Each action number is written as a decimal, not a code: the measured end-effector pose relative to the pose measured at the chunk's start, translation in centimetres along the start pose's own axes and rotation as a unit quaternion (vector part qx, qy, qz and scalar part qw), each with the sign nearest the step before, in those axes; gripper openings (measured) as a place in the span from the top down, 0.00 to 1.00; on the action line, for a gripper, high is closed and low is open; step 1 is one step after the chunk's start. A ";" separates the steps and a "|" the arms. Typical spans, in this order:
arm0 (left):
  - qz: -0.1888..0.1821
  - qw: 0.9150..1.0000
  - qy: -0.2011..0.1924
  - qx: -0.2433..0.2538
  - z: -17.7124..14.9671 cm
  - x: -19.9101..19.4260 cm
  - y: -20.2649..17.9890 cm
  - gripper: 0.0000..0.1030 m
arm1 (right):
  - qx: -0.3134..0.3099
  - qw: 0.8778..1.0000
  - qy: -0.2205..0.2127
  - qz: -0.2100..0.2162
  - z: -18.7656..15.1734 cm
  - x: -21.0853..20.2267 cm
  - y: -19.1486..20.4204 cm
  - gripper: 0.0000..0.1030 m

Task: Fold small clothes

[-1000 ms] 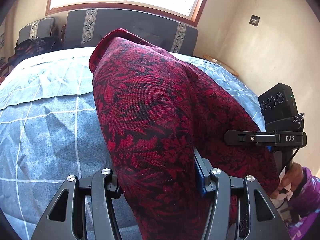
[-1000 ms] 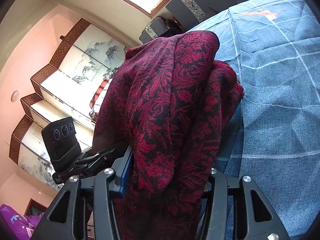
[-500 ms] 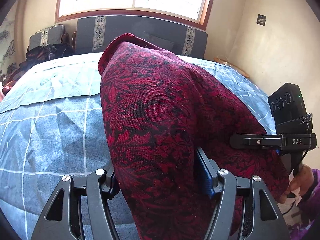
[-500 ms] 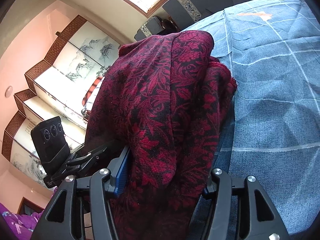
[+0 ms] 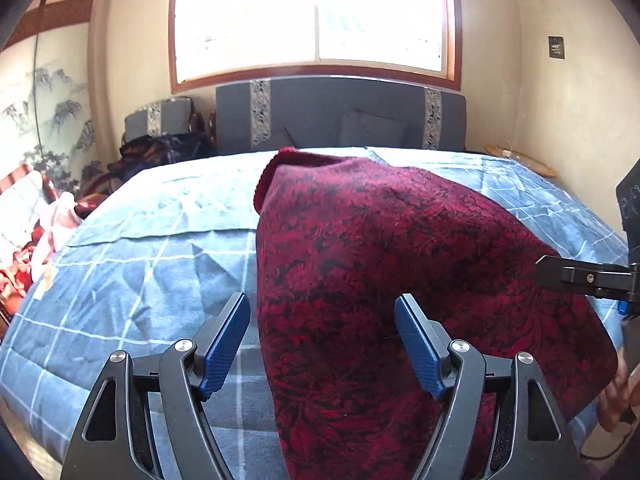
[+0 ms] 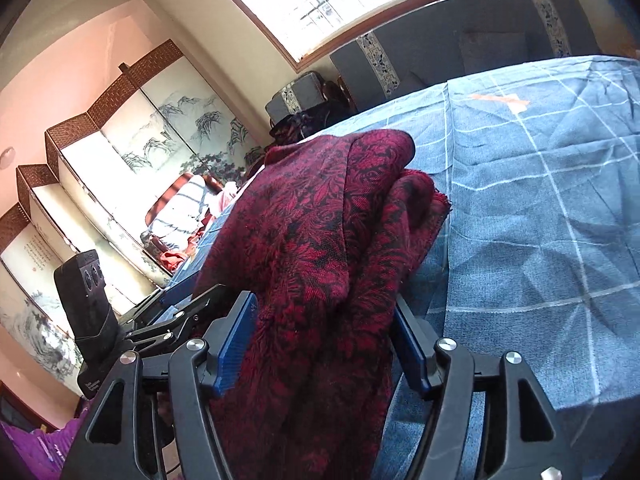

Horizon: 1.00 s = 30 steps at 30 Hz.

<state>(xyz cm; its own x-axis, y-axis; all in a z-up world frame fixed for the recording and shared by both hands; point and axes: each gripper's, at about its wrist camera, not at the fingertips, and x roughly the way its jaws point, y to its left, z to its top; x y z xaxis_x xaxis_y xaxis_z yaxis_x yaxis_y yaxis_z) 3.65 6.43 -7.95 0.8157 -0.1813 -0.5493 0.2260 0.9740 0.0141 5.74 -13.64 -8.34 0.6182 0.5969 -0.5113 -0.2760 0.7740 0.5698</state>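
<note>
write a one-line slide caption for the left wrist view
Left gripper open around a dark red patterned garment draped over a blue checked bedspread, window behind.

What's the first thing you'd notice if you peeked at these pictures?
The dark red flowery cloth, heaped in the middle of the blue checked bed. The left hand-held gripper is open around its near edge, and the right hand-held gripper has cloth bunched between its blue pads. Behind the bed glows a big bright window.
</note>
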 end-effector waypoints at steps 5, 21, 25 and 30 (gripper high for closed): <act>0.005 0.999 -0.048 0.010 0.8 -3.1 -1.2 0.12 | -0.011 1.000 -0.025 0.003 -0.3 -2.0 1.5 0.32; 0.006 0.990 -0.140 0.013 4.4 -11.7 -4.3 0.00 | -0.073 0.993 -0.085 0.019 -1.2 -7.3 6.7 0.19; 0.005 0.989 -0.150 0.009 4.8 -12.8 -4.4 0.00 | -0.074 0.993 -0.090 0.020 -1.4 -7.9 6.8 0.16; 0.007 0.989 -0.149 0.011 4.9 -12.9 -4.6 0.00 | -0.070 0.993 -0.092 0.024 -1.4 -8.2 6.4 0.13</act>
<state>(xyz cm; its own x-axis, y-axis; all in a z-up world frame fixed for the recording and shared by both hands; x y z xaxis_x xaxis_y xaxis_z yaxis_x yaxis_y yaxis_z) -5.32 3.59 3.18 0.9386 -0.2031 -0.2787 0.2225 0.9741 0.0393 -2.09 -13.28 -1.36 0.7225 0.5947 -0.3525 -0.3998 0.7754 0.4887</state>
